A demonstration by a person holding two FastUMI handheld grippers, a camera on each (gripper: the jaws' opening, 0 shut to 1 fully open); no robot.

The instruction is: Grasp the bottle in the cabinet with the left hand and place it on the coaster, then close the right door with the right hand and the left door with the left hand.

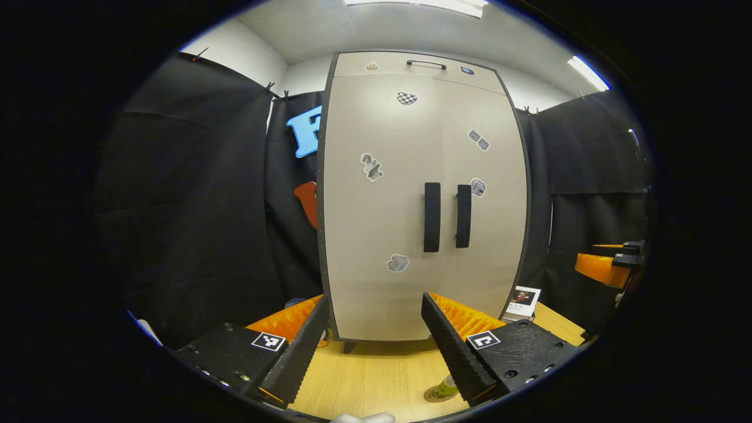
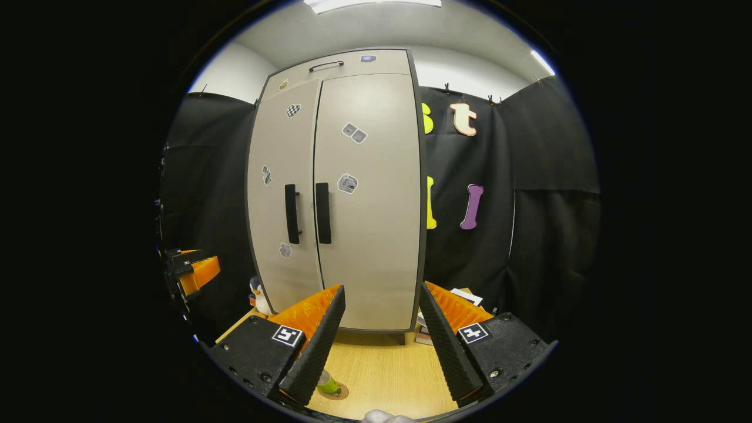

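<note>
The left gripper [image 1: 376, 338] and the right gripper [image 2: 380, 332] both hang spread wide, grasping nothing. Low on the wooden table [image 2: 382, 370], the green bottle [image 2: 326, 383] stands on its coaster [image 2: 339, 392]. Beyond, the cabinet [image 1: 382, 235] has both doors closed; its stickers' writing is too small to read.

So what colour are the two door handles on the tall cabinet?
Black, against beige doors; the handles show best in the left gripper view.

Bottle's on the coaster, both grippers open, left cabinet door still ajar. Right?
Not quite: the left door is closed, flush beside the right door, as the right gripper view shows. The bottle does sit on the coaster, and both grippers' jaws stand open.
</note>
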